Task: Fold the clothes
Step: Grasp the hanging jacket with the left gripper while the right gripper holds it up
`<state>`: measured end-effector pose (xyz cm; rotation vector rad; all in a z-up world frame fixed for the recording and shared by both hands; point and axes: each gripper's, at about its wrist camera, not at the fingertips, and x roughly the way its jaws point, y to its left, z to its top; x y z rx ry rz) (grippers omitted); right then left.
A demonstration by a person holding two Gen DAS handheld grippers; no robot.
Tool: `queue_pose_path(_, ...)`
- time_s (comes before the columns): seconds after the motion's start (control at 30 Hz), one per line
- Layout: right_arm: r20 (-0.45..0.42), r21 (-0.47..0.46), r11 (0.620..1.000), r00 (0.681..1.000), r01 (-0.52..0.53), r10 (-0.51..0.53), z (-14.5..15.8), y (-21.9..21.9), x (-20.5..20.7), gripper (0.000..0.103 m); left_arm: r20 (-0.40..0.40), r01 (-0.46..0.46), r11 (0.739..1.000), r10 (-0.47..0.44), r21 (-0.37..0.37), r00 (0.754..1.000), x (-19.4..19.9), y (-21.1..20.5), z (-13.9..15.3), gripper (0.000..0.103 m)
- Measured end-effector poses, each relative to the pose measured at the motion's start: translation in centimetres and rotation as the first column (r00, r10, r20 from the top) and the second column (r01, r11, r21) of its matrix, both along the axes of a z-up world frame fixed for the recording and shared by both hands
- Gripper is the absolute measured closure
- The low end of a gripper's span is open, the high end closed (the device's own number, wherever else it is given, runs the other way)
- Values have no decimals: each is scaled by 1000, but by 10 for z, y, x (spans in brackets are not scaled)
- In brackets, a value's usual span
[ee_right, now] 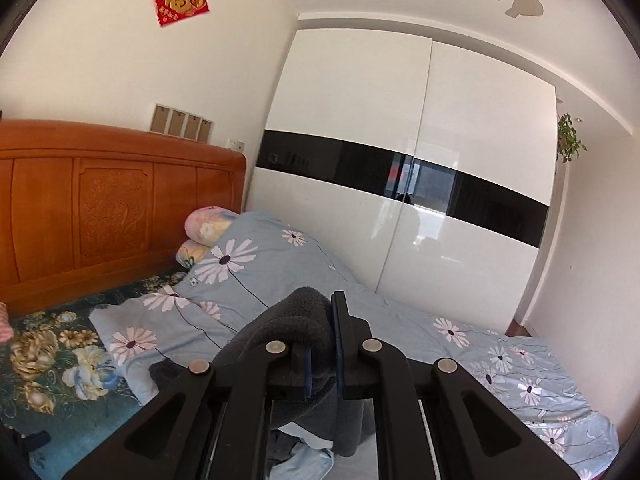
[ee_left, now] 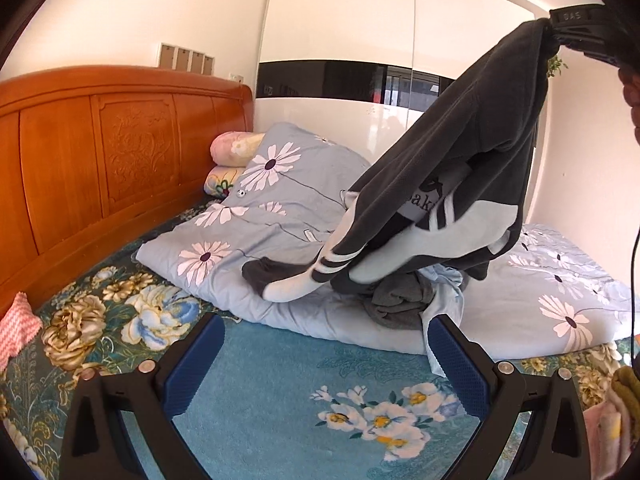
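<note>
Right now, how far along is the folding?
Nothing looks folded yet. In hand: the right gripper is shut on the dark sweater and holds it up over the bed, sleeves dangling onto the quilt. The left gripper is open and empty. Left: fold the sweater, then the crumpled pile under it.

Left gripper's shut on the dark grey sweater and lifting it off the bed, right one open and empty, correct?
Reversed. The right gripper is shut on the dark grey sweater and holds it up over the bed; the left gripper is open and empty. The left wrist view shows both.
</note>
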<state>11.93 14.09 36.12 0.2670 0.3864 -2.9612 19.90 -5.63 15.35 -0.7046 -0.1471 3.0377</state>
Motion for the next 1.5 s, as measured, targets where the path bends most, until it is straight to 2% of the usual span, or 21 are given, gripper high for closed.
queue_pose_path(0.07, -20, 10, 999, 999, -34, 34, 5, 5, 30, 95, -7, 9, 1000, -9, 5, 1000, 0, 5, 0, 0)
queue_pose_path(0.13, 16, 17, 998, 998, -55, 55, -1, 13, 44, 95, 7, 22, 999, -22, 28, 1000, -3, 8, -7, 0)
queue_pose_path(0.2, 84, 13, 997, 993, -81, 80, -16, 18, 46, 95, 46, 36, 999, -38, 37, 998, -11, 15, -20, 0)
queue_pose_path(0.27, 139, 21, 995, 986, -94, 90, -34, 20, 46, 95, 82, 44, 999, -45, 10, 996, -21, 23, -34, 0)
queue_pose_path(0.37, 190, 44, 994, 978, -99, 89, -59, 22, 42, 95, 113, 111, 994, -109, -19, 988, -32, 35, -54, 0)
queue_pose_path(0.47, 236, 35, 994, 967, -105, 94, -75, 28, 37, 95, 148, 228, 973, -223, -21, 964, -41, 52, -68, 0)
queue_pose_path(0.6, 269, 17, 995, 959, -97, 89, -89, 35, 29, 95, 179, 366, 930, -359, -11, 916, -51, 76, -82, 0)
queue_pose_path(0.77, 311, 35, 994, 946, -107, 91, -109, 38, 24, 95, 245, 430, 902, -406, -49, 880, -63, 99, -99, 2)
queue_pose_path(0.83, 329, 42, 994, 941, -103, 83, -117, 40, 20, 95, 266, 433, 900, -408, -41, 873, -63, 100, -103, 19)
queue_pose_path(0.87, 341, 35, 995, 937, -97, 80, -121, 42, 18, 95, 280, 434, 900, -409, -30, 868, -63, 99, -106, 24)
queue_pose_path(0.9, 353, 26, 996, 933, -91, 76, -124, 45, 15, 95, 296, 432, 902, -408, -20, 864, -64, 97, -110, 37)
queue_pose_path(0.93, 367, 12, 996, 927, -84, 74, -128, 48, 12, 94, 310, 427, 904, -403, -11, 861, -64, 96, -113, 59)
queue_pose_path(0.97, 381, -5, 997, 922, -77, 73, -131, 51, 9, 94, 323, 416, 909, -394, 0, 860, -64, 94, -116, 71)
queue_pose_path(1.0, 397, -22, 997, 915, -72, 75, -134, 54, 6, 94, 333, 398, 917, -380, 16, 863, -63, 90, -119, 89)
queue_pose_path(1.03, 411, -35, 997, 908, -67, 75, -137, 56, 4, 94, 333, 371, 928, -363, 40, 870, -62, 84, -121, 96)
queue_pose_path(1.17, 456, -71, 996, 886, -61, 87, -146, 58, 1, 94, 291, 218, 969, -244, 119, 925, -44, 52, -111, 97)
queue_pose_path(1.27, 462, -74, 993, 879, -90, 114, -146, 50, 9, 94, 223, 90, 981, -127, 171, 967, -14, 15, -86, 98)
queue_pose_path(1.33, 463, -80, 989, 874, -123, 146, -144, 43, 17, 94, 179, 28, 981, -63, 194, 982, 11, -9, -66, 98)
queue_pose_path(1.5, 457, -109, 961, 846, -254, 275, -133, 17, 51, 94, 65, -52, 986, 42, 159, 997, 90, -54, -6, 98)
